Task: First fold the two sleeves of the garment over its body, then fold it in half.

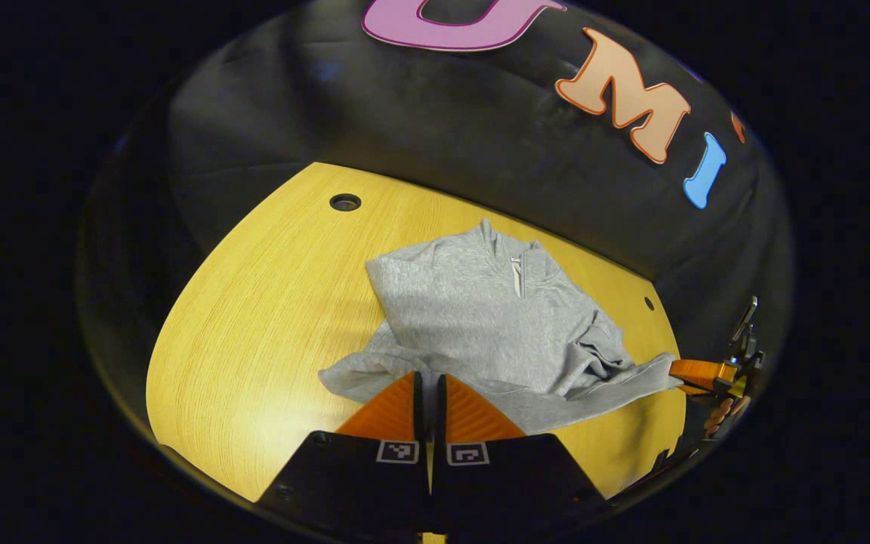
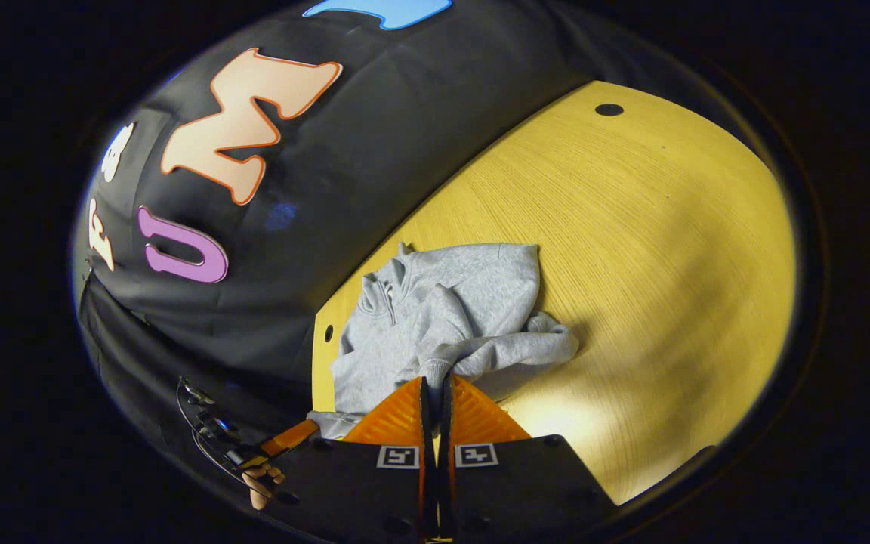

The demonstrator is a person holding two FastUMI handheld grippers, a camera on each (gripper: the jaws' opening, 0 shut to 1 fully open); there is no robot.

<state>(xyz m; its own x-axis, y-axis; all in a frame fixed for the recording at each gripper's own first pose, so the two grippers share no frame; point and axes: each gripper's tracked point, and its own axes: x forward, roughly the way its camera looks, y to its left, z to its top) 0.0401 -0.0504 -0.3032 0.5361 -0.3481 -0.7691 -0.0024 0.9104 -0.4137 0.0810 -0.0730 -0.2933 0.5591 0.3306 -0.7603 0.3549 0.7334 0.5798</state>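
Observation:
A grey zip-neck sweatshirt lies on the yellow wooden table, collar toward the black wall. One sleeve is bunched over its body. My left gripper is at the near hem, its fingers pressed together with cloth between the tips. Farther off in the right gripper view, the left gripper meets the hem's corner. My right gripper is shut on grey cloth at the opposite end of the hem. From the left gripper view, the right gripper pinches the stretched-out corner.
The table has small round holes near its back edge. Black cloth hangs right behind the table. Bare tabletop spreads wide on one side of the garment. A hand holds the left gripper.

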